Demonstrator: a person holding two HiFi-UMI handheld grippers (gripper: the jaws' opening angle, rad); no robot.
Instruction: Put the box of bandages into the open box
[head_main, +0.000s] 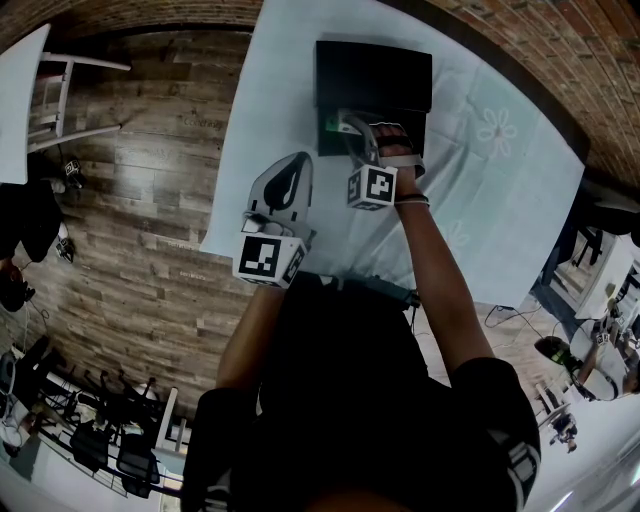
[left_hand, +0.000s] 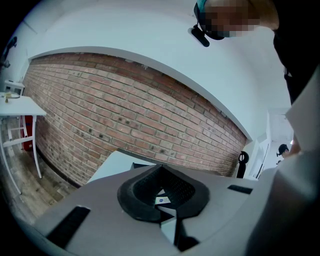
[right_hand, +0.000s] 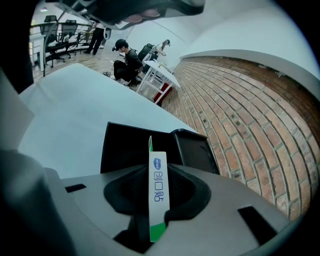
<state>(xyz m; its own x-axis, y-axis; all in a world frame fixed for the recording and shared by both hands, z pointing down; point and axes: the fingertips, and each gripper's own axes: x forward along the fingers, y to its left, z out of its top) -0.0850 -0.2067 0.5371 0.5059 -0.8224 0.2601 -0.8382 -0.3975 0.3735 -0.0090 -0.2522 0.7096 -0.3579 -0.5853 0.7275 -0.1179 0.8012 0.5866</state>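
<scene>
The bandage box (right_hand: 158, 185) stands on edge between the fingers of the right gripper (right_hand: 159, 227), which are opening around it. The open box (right_hand: 131, 146) sits on the tabletop (head_main: 480, 170) at its 12 o'clock. At its 8 o'clock, the left gripper (head_main: 297, 166) has its fingers together, empty.

i read both units as grey moulded shells: left gripper (head_main: 296, 168) centre-left of the head view, right gripper (head_main: 346, 127) above centre. each has a white marker cube (head_main: 268, 258) with black squares. black ribbed collar (left_hand: 162, 192) round the jaws, dark rectangular slots (left_hand: 69, 226) in the shell. right jaws opening, bandage box (right_hand: 159, 195) between them. person wears a black short-sleeved top (head_main: 400, 400), white pattern on the sleeve (head_main: 520, 462) lower right, thin wristband (head_main: 412, 201).
</scene>
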